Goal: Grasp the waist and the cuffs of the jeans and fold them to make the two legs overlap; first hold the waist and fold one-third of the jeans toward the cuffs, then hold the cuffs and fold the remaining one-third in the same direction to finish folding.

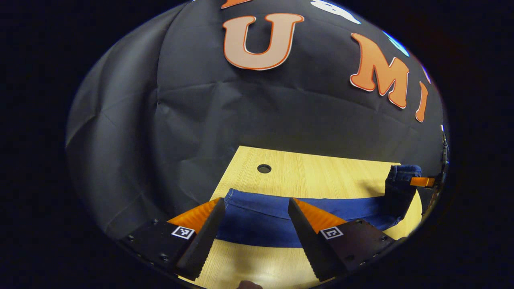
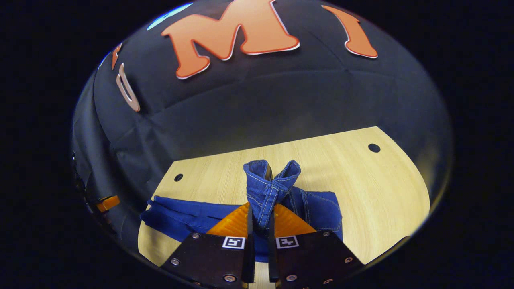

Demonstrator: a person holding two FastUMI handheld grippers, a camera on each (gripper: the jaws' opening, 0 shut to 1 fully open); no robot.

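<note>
The jeans [image 2: 188, 216] are dark blue w/ pale stitching and lie flat in a long strip across the light wood table [image 2: 361, 192]. One end is bunched up and lifted off the table, pinched between the right gripper's [image 2: 260, 224] two fingers, and its thick seamed edge splits into 2 flaps that stick up. In the left gripper view the other end [image 1: 257, 218] lies flat near the table's left edge.

jeans [image 2: 188, 218] on table [image 2: 385, 200] | waist [image 2: 267, 188] between right tongs [image 2: 259, 237]
</note>
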